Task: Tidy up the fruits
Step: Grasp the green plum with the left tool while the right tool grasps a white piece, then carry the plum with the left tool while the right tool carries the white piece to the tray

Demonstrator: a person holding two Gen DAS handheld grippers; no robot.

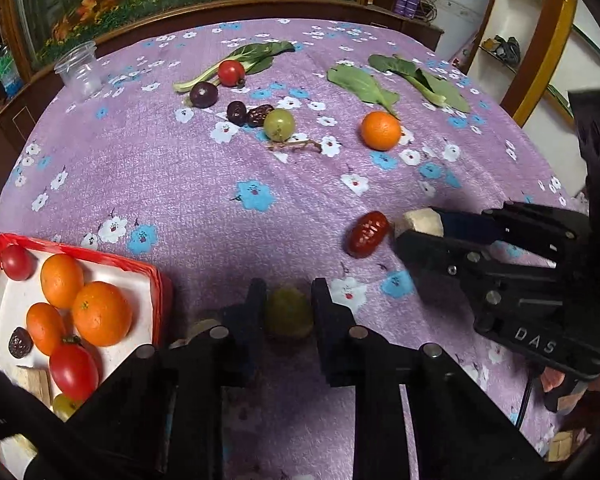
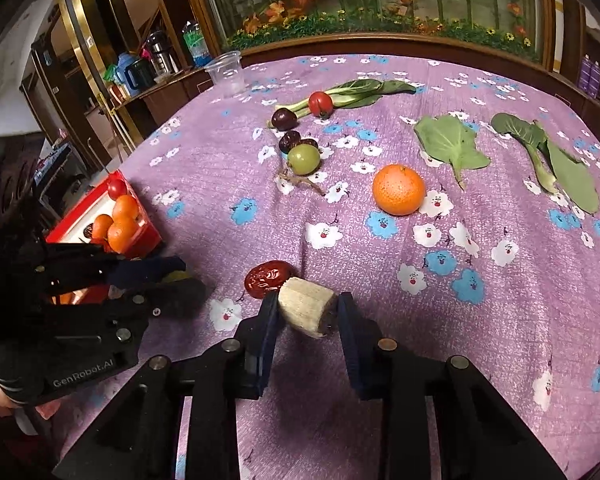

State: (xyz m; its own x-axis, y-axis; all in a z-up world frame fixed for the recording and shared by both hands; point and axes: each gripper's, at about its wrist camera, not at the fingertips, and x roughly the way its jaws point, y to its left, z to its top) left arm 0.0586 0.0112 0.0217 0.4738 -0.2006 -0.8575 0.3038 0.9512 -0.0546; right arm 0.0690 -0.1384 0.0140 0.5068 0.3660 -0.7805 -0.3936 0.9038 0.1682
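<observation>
Left wrist view. Risk first: the green grape [image 1: 288, 316] I carry in the left gripper [image 1: 288, 312] is round and smooth; I judge that too much squeeze would burst it and too little would let it roll out on the way to the red tray [image 1: 156, 280] at 9 o'clock. The tray is already crowded with oranges [image 1: 100, 312] and tomatoes [image 1: 74, 370], so a careless drop could knock one over the low rim. State: the left tongs are closed on the grape, both pads touching its sides. At 3 o'clock the right gripper [image 1: 414, 226] pinches a pale cut chunk [image 1: 420, 220], just beside a red date [image 1: 367, 234].

Right wrist view. Risk: the chunk [image 2: 308, 312] sits tilted between the pads, so I judge it could twist free, and its tip nearly touches the date [image 2: 267, 278] at 11 o'clock, which a sweep would push away. State: the right gripper [image 2: 308, 316] is partly closed, gripping the chunk. Loose fruit remains on the purple cloth [image 2: 500, 320]: an orange [image 2: 398, 189] at 1 o'clock, a second green grape [image 2: 303, 159] at 12 o'clock.
</observation>
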